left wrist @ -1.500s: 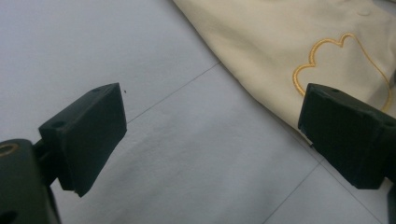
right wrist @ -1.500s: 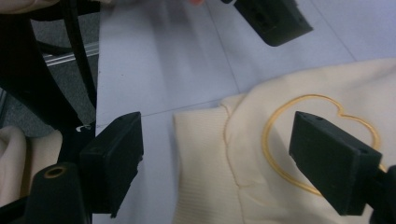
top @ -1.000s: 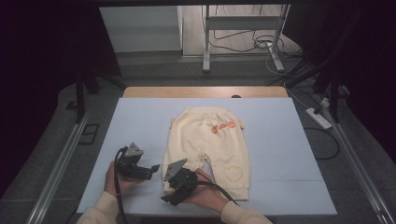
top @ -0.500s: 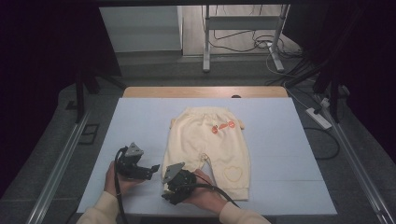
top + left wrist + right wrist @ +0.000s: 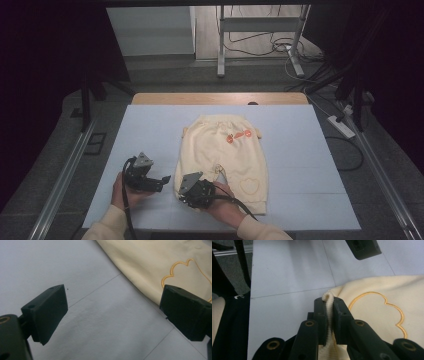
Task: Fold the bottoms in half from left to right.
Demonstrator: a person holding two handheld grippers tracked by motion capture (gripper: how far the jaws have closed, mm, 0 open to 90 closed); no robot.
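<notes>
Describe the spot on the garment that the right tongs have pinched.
On the pale blue mat lies a cream garment. At its near corner, the ribbed hem stands pinched between the right tongs, beside an orange-stitched cloud outline.

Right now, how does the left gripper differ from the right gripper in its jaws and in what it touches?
The left gripper has its jaws wide apart over the bare pale blue mat, while the right gripper has just been closing and now pinches the ribbed hem of the cream garment. The left gripper holds nothing and sits beside the garment; the right gripper sits at its near left corner. Both are black, hand-held and low at the near edge of the table.
</notes>
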